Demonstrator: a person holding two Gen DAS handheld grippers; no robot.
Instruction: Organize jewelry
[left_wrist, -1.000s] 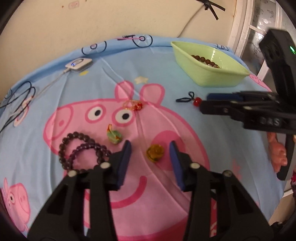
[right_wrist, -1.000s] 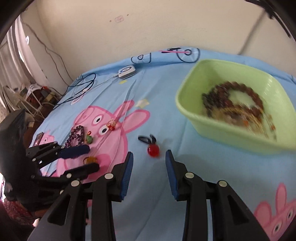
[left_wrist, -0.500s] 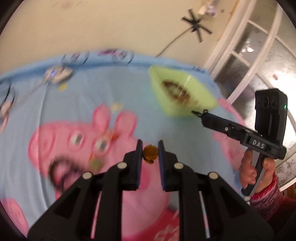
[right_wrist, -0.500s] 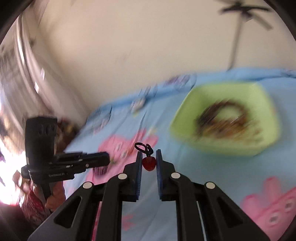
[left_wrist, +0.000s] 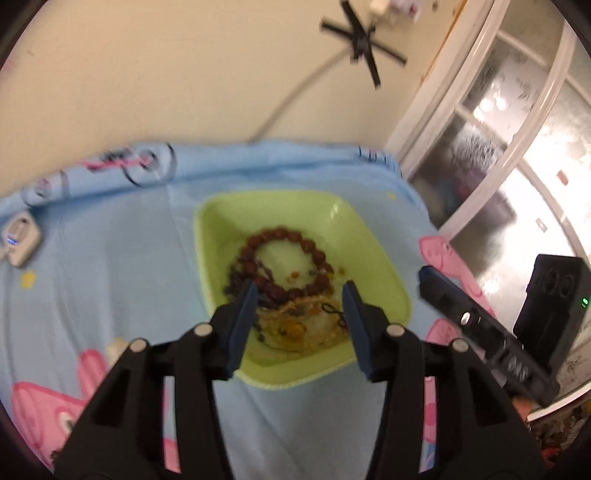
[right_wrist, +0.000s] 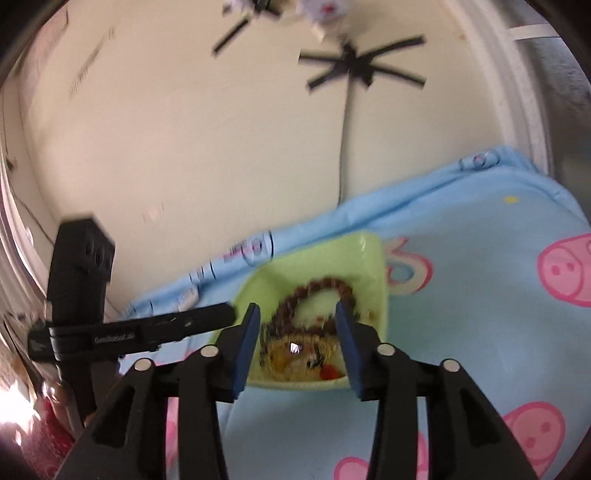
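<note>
Both grippers hang over the green tray (left_wrist: 376, 254), which sits mid-frame in each wrist view on a blue cartoon-pig sheet (left_wrist: 110, 266); whether that sheet covers a bed or a tabletop cannot be told. The left gripper (left_wrist: 300, 300) has just been opening, and its fingers (left_wrist: 246, 314) now stand moderately apart with nothing between them. The right gripper (right_wrist: 297, 325) has likewise just been opening, and its fingers (right_wrist: 248, 332) frame an empty gap above the tray.

Inside the tray lies a heap of jewelry. A brown bead bracelet (left_wrist: 291, 236) curls across the centre, and a darker strand (left_wrist: 236, 277) sits at its left. Toward the near wall, an amber piece (left_wrist: 291, 326) rests on a yellowish tangle, with a small black loop (left_wrist: 332, 312) beside it. In the right wrist view a red bead (right_wrist: 330, 373) shows at the lower edge of the tray, right by the near wall.

Judging from this, two pieces look freshly dropped, since both pairs of fingers are empty directly over the pile. How much is still left to gather cannot be read here: the part of the sheet in view carries no loose jewelry, only a small white device (left_wrist: 18, 240) at the left edge of the left wrist view, and the rest of the sheet lies out of frame. The sensible next step would be to swing back and check it.
</note>
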